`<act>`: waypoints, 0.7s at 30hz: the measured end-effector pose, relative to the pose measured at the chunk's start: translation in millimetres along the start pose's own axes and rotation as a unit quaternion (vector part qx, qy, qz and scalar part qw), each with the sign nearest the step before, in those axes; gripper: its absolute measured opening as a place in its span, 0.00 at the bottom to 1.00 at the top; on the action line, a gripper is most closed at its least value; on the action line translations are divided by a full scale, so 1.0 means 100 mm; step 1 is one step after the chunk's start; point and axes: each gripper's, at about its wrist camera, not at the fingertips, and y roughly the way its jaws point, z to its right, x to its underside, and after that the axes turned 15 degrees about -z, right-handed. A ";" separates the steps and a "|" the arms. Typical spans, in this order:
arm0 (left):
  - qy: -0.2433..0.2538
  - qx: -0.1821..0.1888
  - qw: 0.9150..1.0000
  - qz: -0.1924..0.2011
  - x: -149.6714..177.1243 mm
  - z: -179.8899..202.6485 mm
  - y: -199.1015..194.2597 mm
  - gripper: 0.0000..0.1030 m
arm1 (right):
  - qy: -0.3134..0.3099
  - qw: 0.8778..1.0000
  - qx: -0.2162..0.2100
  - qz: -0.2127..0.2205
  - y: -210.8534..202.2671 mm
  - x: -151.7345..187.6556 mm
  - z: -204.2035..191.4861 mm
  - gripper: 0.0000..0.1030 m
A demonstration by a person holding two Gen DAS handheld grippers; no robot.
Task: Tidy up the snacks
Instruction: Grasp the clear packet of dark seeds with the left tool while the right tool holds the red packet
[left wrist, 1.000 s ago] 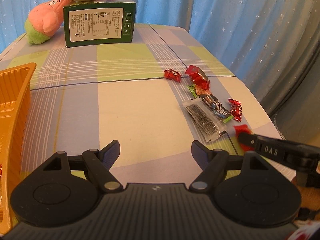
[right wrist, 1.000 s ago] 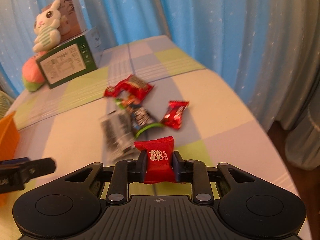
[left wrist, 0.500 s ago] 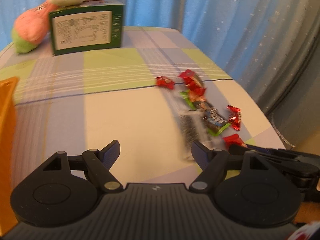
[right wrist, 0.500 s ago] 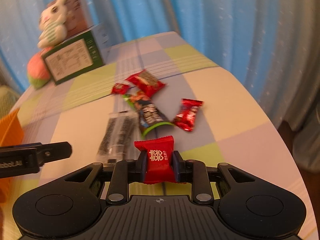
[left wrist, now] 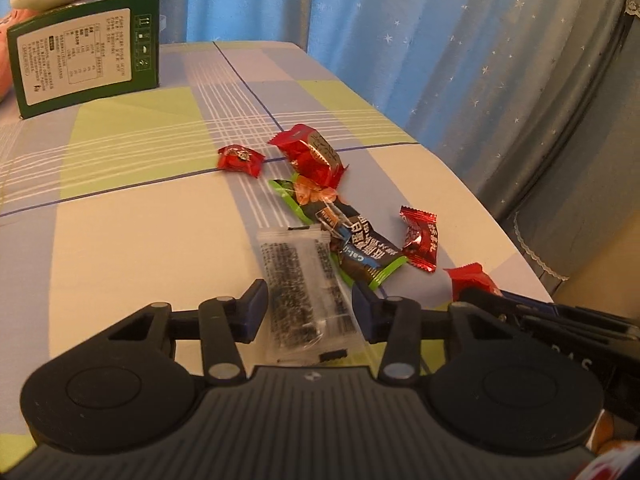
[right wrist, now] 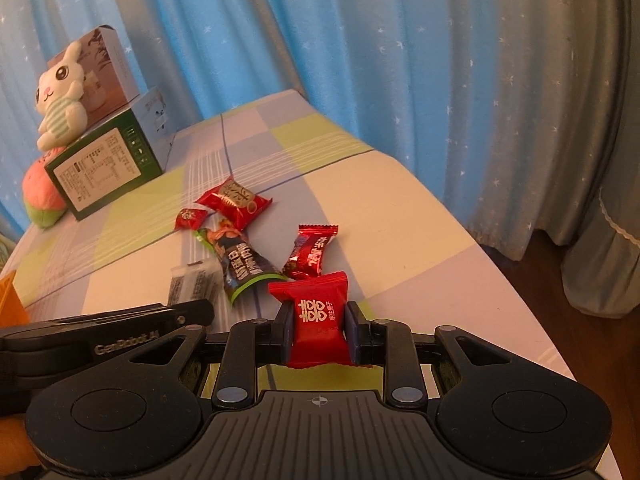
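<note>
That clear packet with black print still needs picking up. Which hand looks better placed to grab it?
The left. Its hand-held gripper is open with the clear packet lying between the fingers, while the right hand-held gripper is already shut on a red candy.

Glossy foil candy (right wrist: 316, 316) sits in matt black plastic jaws; clear crinkly packet (left wrist: 306, 296) on the counter's (left wrist: 132, 216) soft checked cloth.

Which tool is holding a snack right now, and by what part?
Right tool: square red foil candy packet, pinched across its two sides. Left tool: open around the clear plastic packet, not gripping.
</note>
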 end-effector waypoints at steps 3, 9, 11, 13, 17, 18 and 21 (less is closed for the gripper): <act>0.007 -0.015 1.000 0.003 -0.02 0.03 0.05 0.39 | 0.004 1.000 -0.001 -0.001 0.00 0.00 0.02 0.26; 0.027 -0.047 0.999 -0.003 0.02 0.06 0.02 0.34 | -0.002 1.000 -0.008 -0.004 0.02 0.00 -0.03 0.26; 0.024 -0.053 0.998 -0.005 0.09 0.03 -0.03 0.33 | -0.009 1.000 -0.012 -0.003 0.01 0.01 -0.06 0.26; 0.016 -0.054 0.998 -0.007 0.20 -0.02 -0.11 0.33 | -0.013 1.000 -0.015 -0.003 0.01 0.01 -0.07 0.26; -0.003 -0.057 0.998 -0.004 0.44 -0.12 -0.29 0.33 | -0.023 0.999 -0.025 -0.002 0.00 0.04 -0.14 0.26; -0.010 -0.057 0.998 -0.004 0.49 -0.15 -0.33 0.33 | -0.026 0.999 -0.027 -0.003 0.00 0.05 -0.16 0.26; -0.025 -0.059 0.998 -0.001 0.64 -0.22 -0.47 0.33 | -0.043 0.999 -0.033 -0.003 -0.01 0.09 -0.24 0.26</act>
